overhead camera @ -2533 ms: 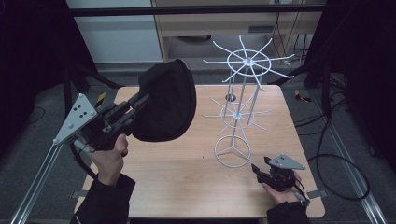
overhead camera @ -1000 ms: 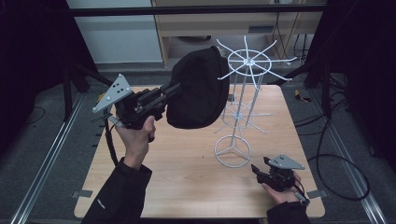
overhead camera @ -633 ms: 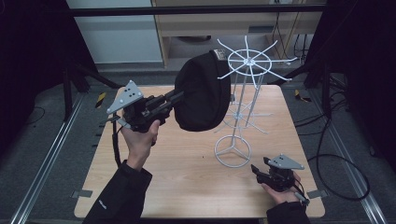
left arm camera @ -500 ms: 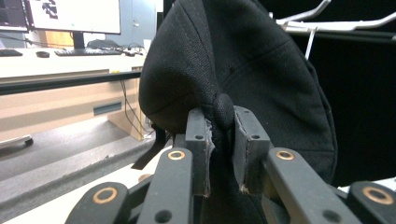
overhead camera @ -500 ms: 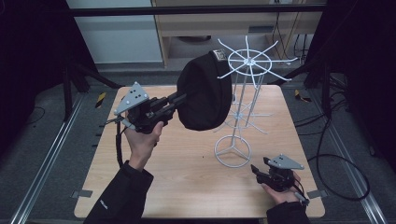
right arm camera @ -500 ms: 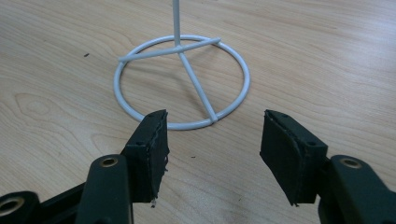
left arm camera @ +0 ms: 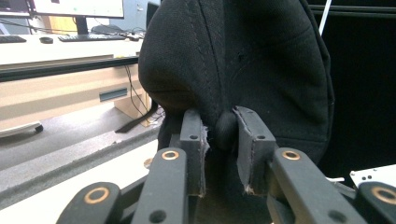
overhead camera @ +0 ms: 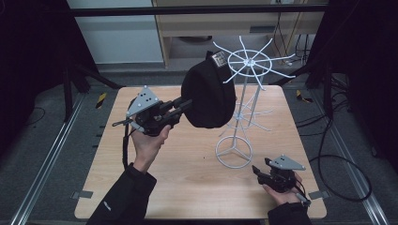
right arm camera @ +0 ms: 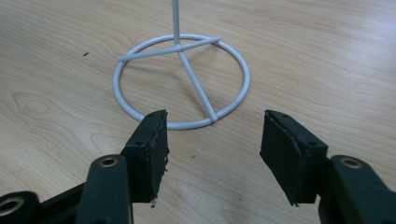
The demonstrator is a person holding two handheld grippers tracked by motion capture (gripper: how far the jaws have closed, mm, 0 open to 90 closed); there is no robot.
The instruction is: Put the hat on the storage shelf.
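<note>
High view: left gripper (overhead camera: 180, 104) jaws, just opening slightly, are pinching the black cap (overhead camera: 209, 96) against the white wire rack (overhead camera: 244, 105); right gripper (overhead camera: 264, 172), jaws wide and empty, is resting near the rack's base.

Both forearms wear dark sleeves; the left one carries a small pale marking near the cuff. Each hand-held gripper, the left (overhead camera: 180, 104) and the right (overhead camera: 258, 169), is black, topped by a grey three-cornered plate with small holes, and trails a black cable. The black jaw links show brass-coloured rivets and dark screws, and their black pads (right arm camera: 150, 140) are frayed at the edges.
</note>
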